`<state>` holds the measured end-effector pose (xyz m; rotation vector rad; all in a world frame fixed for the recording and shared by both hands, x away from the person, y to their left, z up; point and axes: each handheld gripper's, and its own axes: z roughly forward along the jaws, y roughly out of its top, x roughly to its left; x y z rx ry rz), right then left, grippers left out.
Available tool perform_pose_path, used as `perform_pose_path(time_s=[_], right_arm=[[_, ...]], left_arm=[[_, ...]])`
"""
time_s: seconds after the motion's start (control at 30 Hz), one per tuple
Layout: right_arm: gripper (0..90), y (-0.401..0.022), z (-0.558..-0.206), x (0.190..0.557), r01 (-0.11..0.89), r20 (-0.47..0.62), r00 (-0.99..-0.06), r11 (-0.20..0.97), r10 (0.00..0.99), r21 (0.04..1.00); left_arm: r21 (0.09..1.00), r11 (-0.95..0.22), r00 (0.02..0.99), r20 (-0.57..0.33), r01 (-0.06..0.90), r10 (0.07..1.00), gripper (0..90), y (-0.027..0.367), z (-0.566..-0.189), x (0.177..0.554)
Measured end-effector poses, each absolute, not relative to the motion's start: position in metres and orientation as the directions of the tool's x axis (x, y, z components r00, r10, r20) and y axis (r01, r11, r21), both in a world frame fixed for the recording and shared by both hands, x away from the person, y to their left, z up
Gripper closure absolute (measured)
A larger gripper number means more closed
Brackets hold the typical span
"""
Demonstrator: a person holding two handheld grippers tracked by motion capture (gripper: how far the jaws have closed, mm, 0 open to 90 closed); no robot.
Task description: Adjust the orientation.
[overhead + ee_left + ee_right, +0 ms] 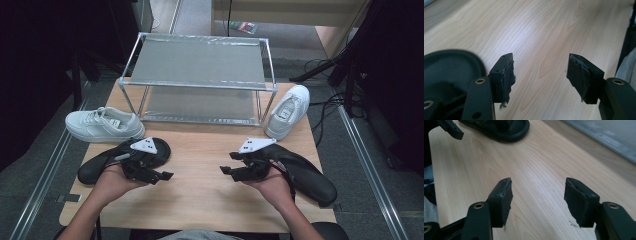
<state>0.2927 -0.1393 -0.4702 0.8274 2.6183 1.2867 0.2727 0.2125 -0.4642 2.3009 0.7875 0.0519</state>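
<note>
While both hands are resting on the wooden table (200, 150), the left gripper (162, 176) and right gripper (225, 170) are gaping wide, holding nothing (facing each other). Each is lying just beside a black shoe (100, 165), the other black shoe (310, 175) at the right.

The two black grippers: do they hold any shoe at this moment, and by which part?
Nothing is held. The left gripper and the right gripper both stand open above the bare wooden table, with only wood grain between their jaws.
</note>
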Motion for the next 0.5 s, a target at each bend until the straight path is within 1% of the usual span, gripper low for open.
perform_pose_path(time_s=[0.07, 0.13, 0.27, 0.5], right_arm=[[41.0, -0.136, -0.470, 0.295, 0.450, 0.165, -0.838, 0.489, 0.520, 0.747], [40.9, -0.135, -0.469, 0.296, 0.451, 0.170, -0.840, 0.488, 0.516, 0.748], [40.5, -0.132, -0.468, 0.299, 0.425, 0.147, -0.853, 0.504, 0.500, 0.752], [40.0, -0.125, -0.471, 0.303, 0.413, 0.138, -0.866, 0.533, 0.480, 0.738]], left_arm=[[0.619, -0.572, 0.803, -0.173, 0.539, 0.570, 40.0, 0.218, -0.464, 0.272], [0.618, -0.566, 0.797, -0.176, 0.546, 0.578, 40.5, 0.224, -0.464, 0.272], [0.627, -0.543, 0.781, -0.178, 0.559, 0.598, 42.0, 0.237, -0.463, 0.270], [0.627, -0.526, 0.759, -0.167, 0.574, 0.630, 42.7, 0.258, -0.465, 0.266]])
